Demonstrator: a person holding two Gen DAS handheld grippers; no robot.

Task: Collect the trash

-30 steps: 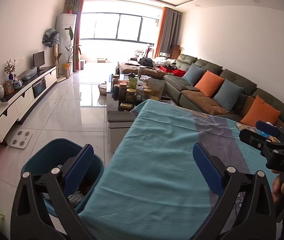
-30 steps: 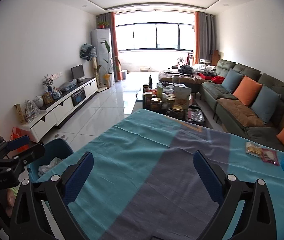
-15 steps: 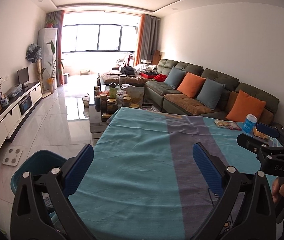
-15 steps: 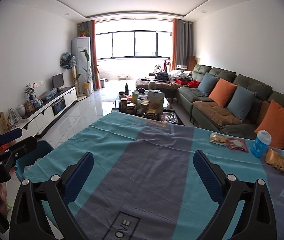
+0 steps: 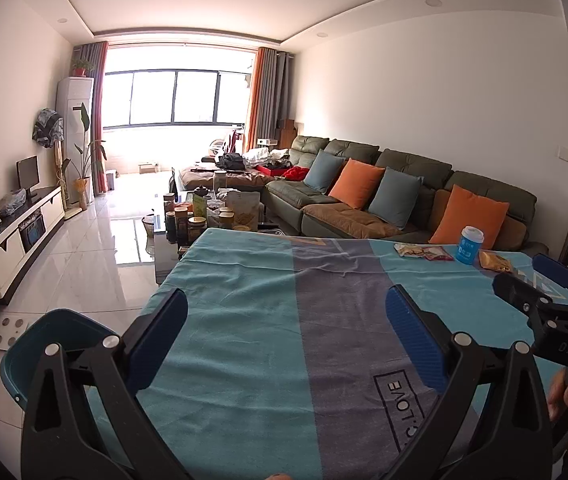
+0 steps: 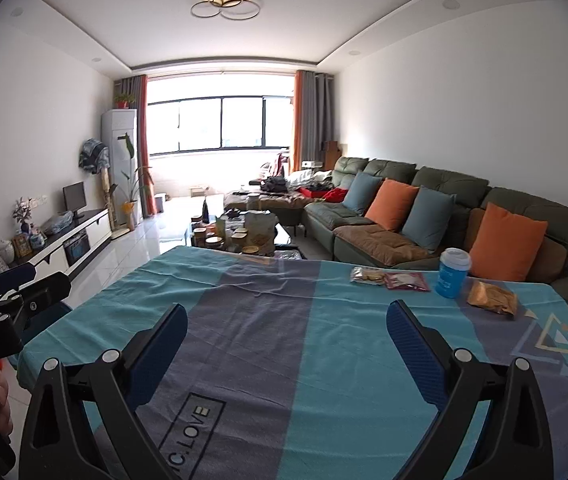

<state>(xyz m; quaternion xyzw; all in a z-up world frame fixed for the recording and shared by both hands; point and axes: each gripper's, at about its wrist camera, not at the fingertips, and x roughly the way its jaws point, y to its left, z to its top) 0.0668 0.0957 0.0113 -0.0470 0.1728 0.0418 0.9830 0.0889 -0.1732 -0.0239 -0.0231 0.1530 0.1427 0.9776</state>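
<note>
Two grippers gape; wrappers (image 6: 406, 281) beside cup (image 6: 452, 273)

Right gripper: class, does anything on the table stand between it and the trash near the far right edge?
Nothing visible does. The right gripper hangs open over bare tablecloth. The wrappers, blue cup and orange packet lie ahead to its right, with only cloth between.

A turquoise tablecloth with a broad grey stripe (image 6: 284, 344) carries a blue paper cup with a white lid (image 6: 452, 272), a dark red snack packet (image 6: 407, 281) and an orange-brown crinkled wrapper (image 6: 492, 298). Beside it stands a teal plastic bin (image 5: 49, 334).
</note>
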